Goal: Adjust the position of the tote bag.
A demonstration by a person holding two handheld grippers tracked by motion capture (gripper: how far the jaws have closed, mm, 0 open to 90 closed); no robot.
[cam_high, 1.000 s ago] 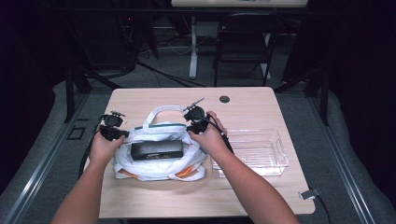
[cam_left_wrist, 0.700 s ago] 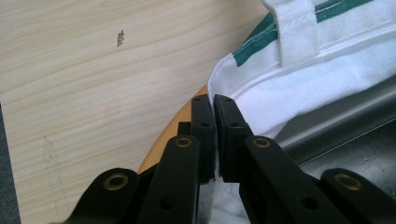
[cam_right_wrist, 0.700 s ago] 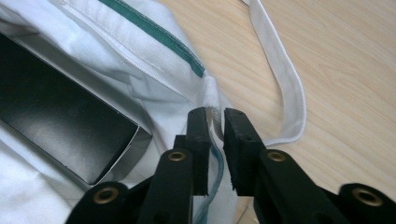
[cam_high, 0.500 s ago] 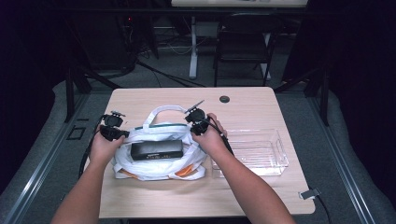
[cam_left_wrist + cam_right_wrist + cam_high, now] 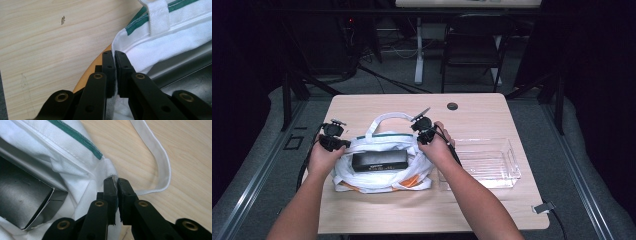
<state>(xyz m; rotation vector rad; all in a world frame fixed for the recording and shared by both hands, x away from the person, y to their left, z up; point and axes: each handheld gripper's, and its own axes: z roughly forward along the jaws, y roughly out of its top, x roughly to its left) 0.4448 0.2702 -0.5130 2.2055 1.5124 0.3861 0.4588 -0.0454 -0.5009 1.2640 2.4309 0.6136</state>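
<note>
A white cloth bag with green trim lies near the middle of the wooden surface, toward its near edge. A long black box sits in the bag's open mouth, lying crosswise. Orange fabric shows along the bag's near edge, at about 6 o'clock of the box. One white handle arcs flat on the surface at 12 o'clock of the bag.

The left hand-held gripper is at 9 o'clock of the bag. In the left gripper view its jaws are pressed together on the bag's white hem, with the cloth pinched thin between the pads; a green stripe and a sewn handle tab run just beyond.

The right hand-held gripper is at about 2 o'clock of the bag. Its jaws have just been closing, and in the right gripper view they are clamped on the opposite corner of the bag's rim, with cloth between the pads. The box's grey end flap lies at 9 o'clock of those jaws, and the handle strap curves across the bare wood at 2 o'clock.

A clear plastic tray stands at 3 o'clock of the bag, just beside it. A small dark round grommet sits in the surface at 12 o'clock, near the far edge.
</note>
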